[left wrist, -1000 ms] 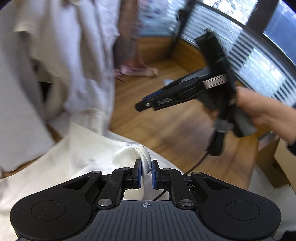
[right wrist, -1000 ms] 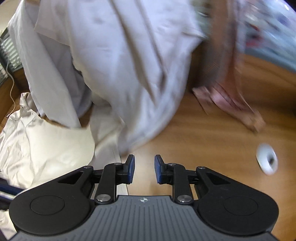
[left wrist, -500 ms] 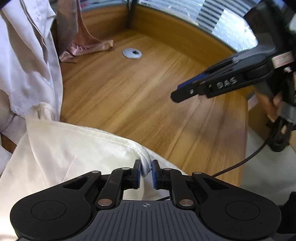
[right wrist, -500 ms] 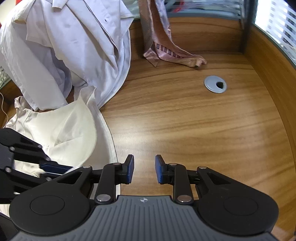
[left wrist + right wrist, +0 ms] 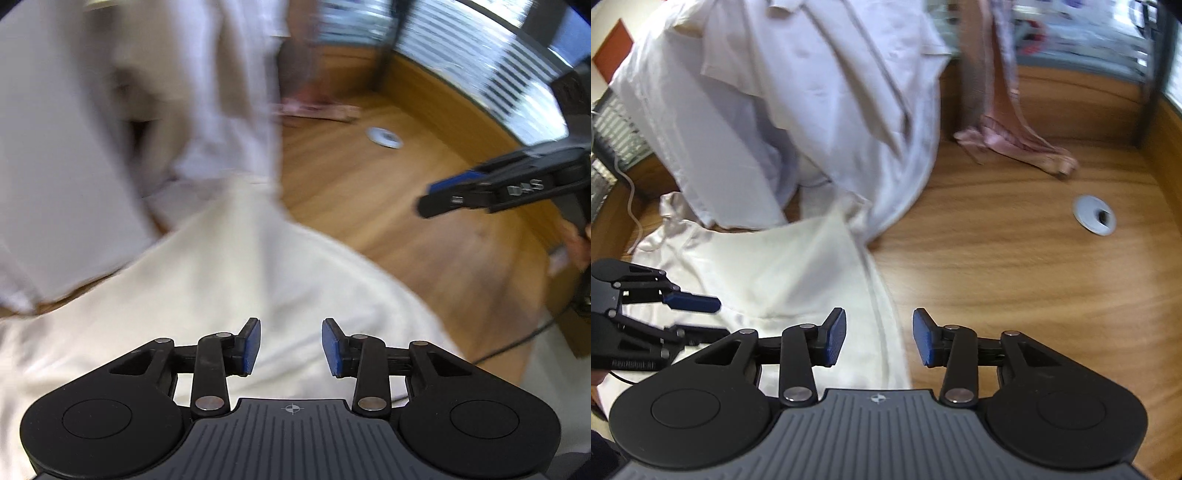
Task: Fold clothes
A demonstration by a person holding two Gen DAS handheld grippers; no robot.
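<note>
cream garment (image 5: 229,280) lies spread on the wooden tabletop (image 5: 388,206), nearest of all, directly under the left gripper (image 5: 291,345), whose two blue-padded fingers stand wide apart with nothing between them. in the right wrist view the same cream garment (image 5: 768,273) fills the lower left, its hemmed edge running down between the table's bare wood and the right gripper (image 5: 879,341), which is likewise spread wide and holds nothing; its left finger is over the cloth, its right finger over bare wood (image 5: 1015,266).

counted: two grippers, both empty; three pieces of cloth; one round grey cable grommet (image 5: 1094,215).

just beyond the cream garment hangs a pale lilac-white shirt (image 5: 798,96), draped from above with its lower edge touching the cream cloth. farther back a pink patterned cloth (image 5: 1015,140) trails down onto the table near the back wall. the grommet sits well apart from all cloth, to the right.

the left wrist view is badly blurred; the shirt (image 5: 110,129) there is only a pale mass, and the pink cloth (image 5: 317,109) a smear. it alone shows the right gripper from the side (image 5: 443,194), above the table at the right, with part of a hand (image 5: 576,243) behind it and window blinds (image 5: 480,62) beyond. the right wrist view alone shows the left gripper side-on (image 5: 701,317) over the cream cloth, plus a white cable (image 5: 628,188) at far left.
</note>
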